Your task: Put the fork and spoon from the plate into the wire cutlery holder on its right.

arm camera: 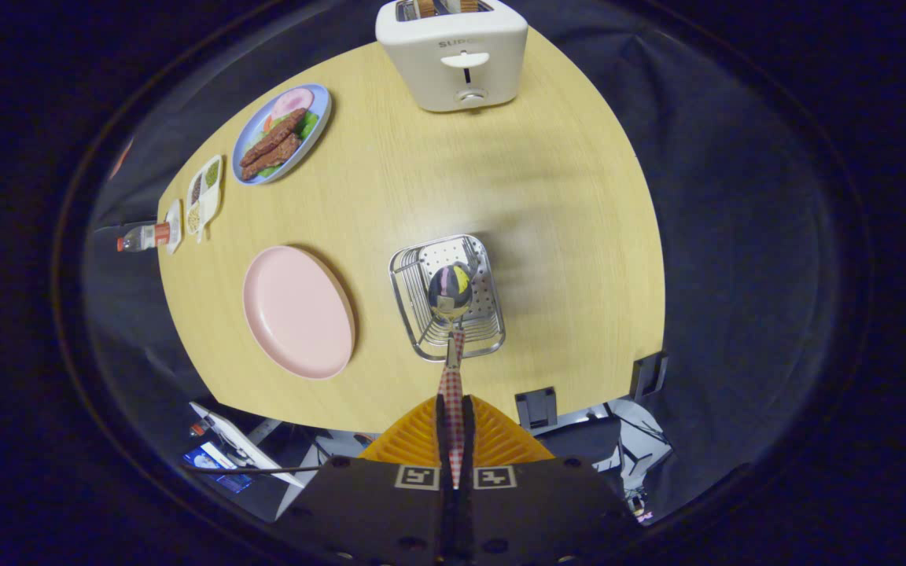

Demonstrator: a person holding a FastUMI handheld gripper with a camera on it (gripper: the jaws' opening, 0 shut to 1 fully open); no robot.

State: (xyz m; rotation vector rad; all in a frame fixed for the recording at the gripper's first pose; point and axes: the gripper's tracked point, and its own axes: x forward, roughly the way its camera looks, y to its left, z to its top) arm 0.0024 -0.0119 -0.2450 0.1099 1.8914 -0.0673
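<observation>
Hand-held gripper (454, 428) is clamping spoon (451, 303) by its checked handle, bowl hanging over wire cutlery holder (478, 259), w/ pink plate (296, 310) sitting beside on worktop (421, 181).

Even overhead light falls on the table (421, 196), bright against dark surroundings. A soft shadow smears beside the holder (449, 297); the spoon (451, 292) bowl mirrors coloured glare. Fisheye distortion bends the table's edges, and the rim blurs.
</observation>
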